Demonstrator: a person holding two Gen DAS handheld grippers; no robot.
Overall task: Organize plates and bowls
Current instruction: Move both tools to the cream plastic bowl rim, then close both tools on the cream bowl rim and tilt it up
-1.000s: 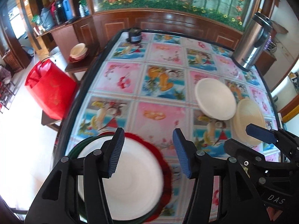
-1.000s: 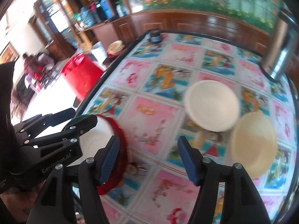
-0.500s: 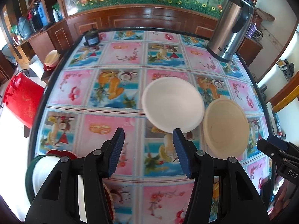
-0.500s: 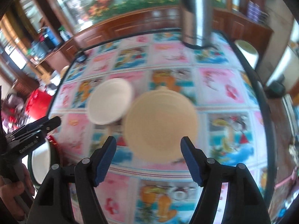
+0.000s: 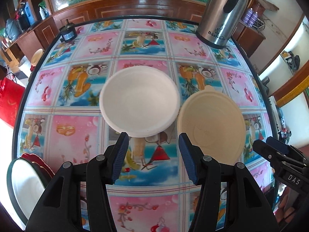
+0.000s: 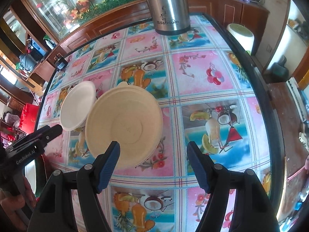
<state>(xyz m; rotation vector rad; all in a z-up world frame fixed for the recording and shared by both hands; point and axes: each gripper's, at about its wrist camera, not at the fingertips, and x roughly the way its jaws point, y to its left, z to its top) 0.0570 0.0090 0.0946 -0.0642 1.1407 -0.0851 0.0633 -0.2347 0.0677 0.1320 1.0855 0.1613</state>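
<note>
A white bowl (image 5: 140,101) and a beige bowl (image 5: 211,124) sit side by side on the patterned table, rims close together. My left gripper (image 5: 153,150) is open and empty, just short of the white bowl's near rim. My right gripper (image 6: 153,154) is open and empty, its left finger over the beige bowl's (image 6: 123,124) near rim; the white bowl (image 6: 78,105) lies to its left. A stack of a white plate (image 5: 23,185) on green and red plates sits at the table's near left edge.
A steel thermos jug (image 5: 224,13) stands at the far right of the table (image 5: 143,36). A small dark jar (image 5: 67,33) sits at the far left corner. A red bag (image 5: 8,98) stands on the floor beyond the left edge. Wooden cabinets line the far wall.
My left gripper has swung right from over the plate stack to face the white bowl. My right gripper has moved right and closer to the beige bowl. Both stayed open.
</note>
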